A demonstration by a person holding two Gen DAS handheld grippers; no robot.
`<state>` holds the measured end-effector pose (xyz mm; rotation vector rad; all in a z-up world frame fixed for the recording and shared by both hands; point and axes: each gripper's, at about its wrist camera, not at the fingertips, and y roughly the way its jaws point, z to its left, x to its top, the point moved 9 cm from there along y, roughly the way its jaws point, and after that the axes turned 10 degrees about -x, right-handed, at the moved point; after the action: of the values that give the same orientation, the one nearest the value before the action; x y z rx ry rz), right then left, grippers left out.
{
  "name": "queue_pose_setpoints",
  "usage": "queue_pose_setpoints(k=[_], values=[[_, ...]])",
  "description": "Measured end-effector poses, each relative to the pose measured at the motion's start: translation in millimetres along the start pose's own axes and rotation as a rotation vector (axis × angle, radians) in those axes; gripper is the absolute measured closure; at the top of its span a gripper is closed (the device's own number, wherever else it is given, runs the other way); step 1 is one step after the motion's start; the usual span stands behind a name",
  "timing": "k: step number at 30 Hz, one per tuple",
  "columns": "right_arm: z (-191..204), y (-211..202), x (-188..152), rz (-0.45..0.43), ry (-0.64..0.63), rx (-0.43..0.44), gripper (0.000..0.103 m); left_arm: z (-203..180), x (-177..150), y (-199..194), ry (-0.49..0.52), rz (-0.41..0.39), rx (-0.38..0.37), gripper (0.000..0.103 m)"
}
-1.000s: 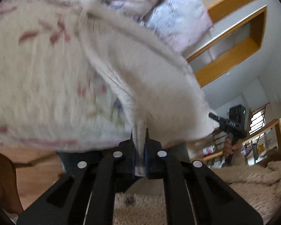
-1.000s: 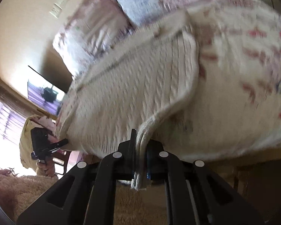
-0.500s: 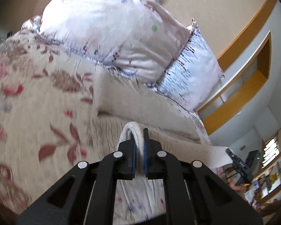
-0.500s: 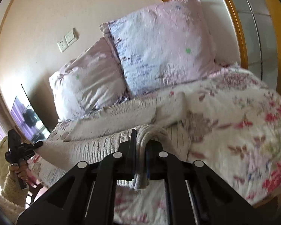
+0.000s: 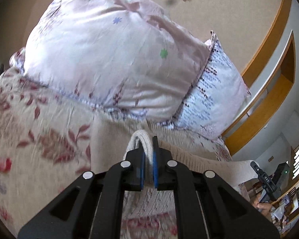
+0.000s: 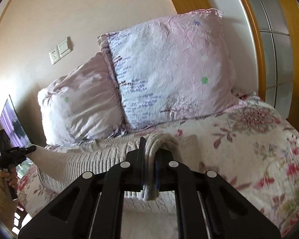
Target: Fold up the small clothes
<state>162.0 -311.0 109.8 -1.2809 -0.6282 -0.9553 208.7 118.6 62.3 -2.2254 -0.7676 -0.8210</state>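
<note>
A cream cable-knit sweater (image 5: pixel 189 157) lies spread across the floral bed cover, stretched between the two grippers. My left gripper (image 5: pixel 147 159) is shut on a bunched fold of its edge. My right gripper (image 6: pixel 149 159) is shut on another bunched fold of the sweater (image 6: pixel 101 155). The right gripper also shows at the far right of the left wrist view (image 5: pixel 269 179), and the left gripper at the far left of the right wrist view (image 6: pixel 12 151), held in a hand at the sweater's end.
Two pink and white floral pillows (image 5: pixel 113 55) (image 6: pixel 169 67) lean against the wall just beyond the sweater. The floral bed cover (image 6: pixel 259 139) spreads to the sides. A wooden-framed window (image 6: pixel 273 39) stands at the right of the bed.
Both grippers have carried the sweater from hanging in the air, up over the bed edge, and laid it out on the bed cover near the pillows.
</note>
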Motion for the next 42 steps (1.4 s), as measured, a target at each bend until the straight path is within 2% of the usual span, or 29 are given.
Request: queue_pose_setpoints(k=[5, 8, 14, 18, 19, 21, 22, 23, 28, 29, 31, 35, 42], values=[[-2, 35, 9, 0.006, 0.032, -0.02, 0.095, 11, 27, 29, -0.015, -0.014, 0.01, 0.097], [-7, 67, 1, 0.051, 0.052, -0.047, 0.095, 32, 31, 59, -0.048, 0.0, 0.032, 0.097], [-27, 133, -40, 0.269, 0.154, -0.086, 0.095, 81, 2, 105, -0.185, 0.099, 0.083, 0.097], [-35, 149, -51, 0.348, 0.242, -0.073, 0.095, 97, -6, 115, -0.269, 0.122, 0.062, 0.096], [-38, 154, -51, 0.375, 0.292, -0.057, 0.092, 99, -5, 118, -0.287, 0.126, 0.054, 0.095], [-41, 163, -51, 0.414, 0.374, -0.027, 0.078, 103, -2, 123, -0.32, 0.133, 0.053, 0.093], [-42, 168, -48, 0.423, 0.428, 0.004, 0.065, 106, 0, 127, -0.346, 0.13, 0.049, 0.089], [-43, 173, -44, 0.422, 0.462, 0.022, 0.058, 106, 1, 129, -0.359, 0.126, 0.043, 0.083], [-39, 184, -20, 0.369, 0.496, 0.037, 0.052, 110, 17, 134, -0.419, 0.06, 0.034, 0.063], [-39, 183, -18, 0.363, 0.492, 0.035, 0.052, 110, 17, 131, -0.427, 0.056, 0.026, 0.063], [-39, 171, -14, 0.337, 0.456, 0.027, 0.052, 105, 17, 124, -0.412, 0.059, 0.015, 0.062], [-44, 141, -20, 0.302, 0.305, -0.065, 0.052, 98, 10, 103, -0.317, 0.09, 0.052, 0.062], [-55, 105, -51, 0.34, 0.166, -0.133, 0.06, 83, -17, 72, -0.137, 0.157, 0.123, 0.062]])
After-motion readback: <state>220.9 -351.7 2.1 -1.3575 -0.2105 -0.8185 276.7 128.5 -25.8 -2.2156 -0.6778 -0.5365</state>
